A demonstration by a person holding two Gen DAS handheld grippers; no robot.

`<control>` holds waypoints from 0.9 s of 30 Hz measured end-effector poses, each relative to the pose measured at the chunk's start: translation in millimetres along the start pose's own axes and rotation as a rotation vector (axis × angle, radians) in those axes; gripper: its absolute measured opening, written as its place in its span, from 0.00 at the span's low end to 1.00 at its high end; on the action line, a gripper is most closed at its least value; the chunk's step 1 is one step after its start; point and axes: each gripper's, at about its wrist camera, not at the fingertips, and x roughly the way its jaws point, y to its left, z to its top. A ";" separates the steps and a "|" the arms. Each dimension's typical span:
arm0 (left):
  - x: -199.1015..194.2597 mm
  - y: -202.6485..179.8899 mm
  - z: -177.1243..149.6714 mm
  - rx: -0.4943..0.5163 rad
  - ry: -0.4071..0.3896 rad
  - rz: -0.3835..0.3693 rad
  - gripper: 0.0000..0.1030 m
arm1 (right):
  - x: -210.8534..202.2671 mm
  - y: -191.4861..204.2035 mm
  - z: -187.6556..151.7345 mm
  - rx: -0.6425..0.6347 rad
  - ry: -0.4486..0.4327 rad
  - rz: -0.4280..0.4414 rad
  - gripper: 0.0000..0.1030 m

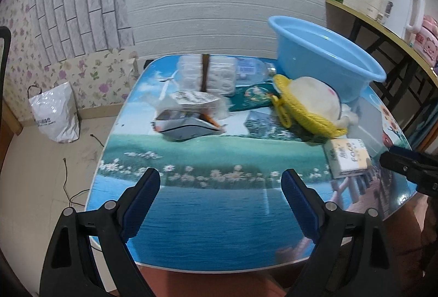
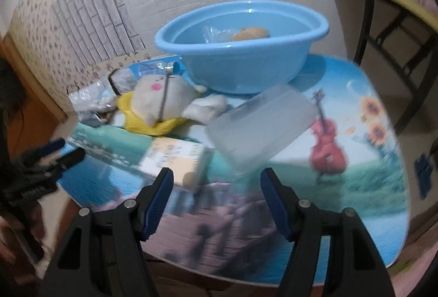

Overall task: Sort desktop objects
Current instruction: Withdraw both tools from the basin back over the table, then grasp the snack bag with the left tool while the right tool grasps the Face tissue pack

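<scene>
- Left gripper [image 1: 220, 183]: fingers wide apart, nothing between them; it hangs over the bare near part of the table [image 1: 208, 231], bottom centre of the left wrist view.
- Right gripper [image 2: 216, 185]: fingers moderately open, holding nothing; the tissue pack [image 2: 175, 163] lies just above them, left of centre in the right wrist view, and the clear box [image 2: 262, 130] just above, right of centre.
- Done: the basin [image 2: 241, 51], upper centre, already holds a tan item and a clear wrapper; blur hides what they are.
- Left: plush toy [image 1: 314, 102] at centre right of the left wrist view, bottle [image 1: 254, 70] and wrapped white bundle [image 1: 208, 75] at upper centre, foil packets [image 1: 189, 116] at centre, plus tissue pack and clear box.
- Judgement: sorting is at an early stage; most items remain on the table.
</scene>
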 end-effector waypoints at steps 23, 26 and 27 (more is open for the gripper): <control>44.5 46.1 16.6 -0.127 0.043 0.015 0.87 | 35.9 53.2 -2.5 -0.013 0.069 -0.067 0.64; 52.3 46.3 22.0 -0.126 0.042 0.015 0.87 | 42.1 52.8 -0.9 -0.011 0.086 -0.081 0.64; 55.7 45.3 24.4 -0.120 0.042 0.017 0.87 | 43.3 51.6 -0.1 -0.009 0.091 -0.085 0.64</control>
